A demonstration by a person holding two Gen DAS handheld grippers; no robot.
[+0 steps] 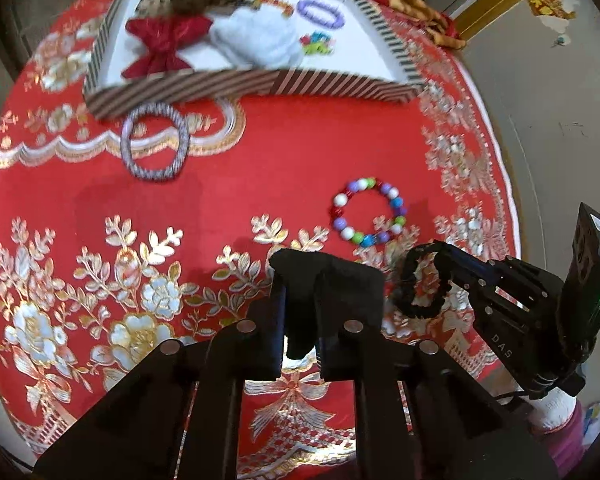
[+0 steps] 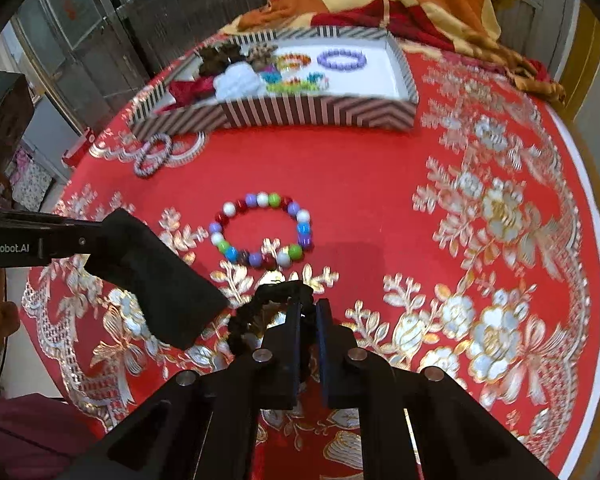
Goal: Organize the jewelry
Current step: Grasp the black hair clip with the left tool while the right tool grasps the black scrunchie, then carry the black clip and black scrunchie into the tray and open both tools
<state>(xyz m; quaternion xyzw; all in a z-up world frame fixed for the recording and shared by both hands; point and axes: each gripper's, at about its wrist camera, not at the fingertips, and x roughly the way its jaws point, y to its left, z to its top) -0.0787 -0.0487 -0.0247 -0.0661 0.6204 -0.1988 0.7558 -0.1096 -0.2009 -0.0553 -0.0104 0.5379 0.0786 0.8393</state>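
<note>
Black scrunchie (image 2: 268,312) is hanging pinched in my right tongs (image 2: 308,320), jaws closed on one side of the loop, low over the red counter (image 2: 380,184) near its front. Left tongs (image 1: 300,280) are sitting nearly closed, empty, just beside it (crowding). I'm judging the loose loop could snag that neighbour or slip out, or drag across the beaded bracelet (image 2: 260,232) on its way to the striped box (image 2: 320,114).

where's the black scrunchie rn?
Pinched in the right gripper, just above the red tablecloth: black scrunchie sits low-centre in the right wrist view, with the multicoloured bead bracelet just beyond it.
</note>
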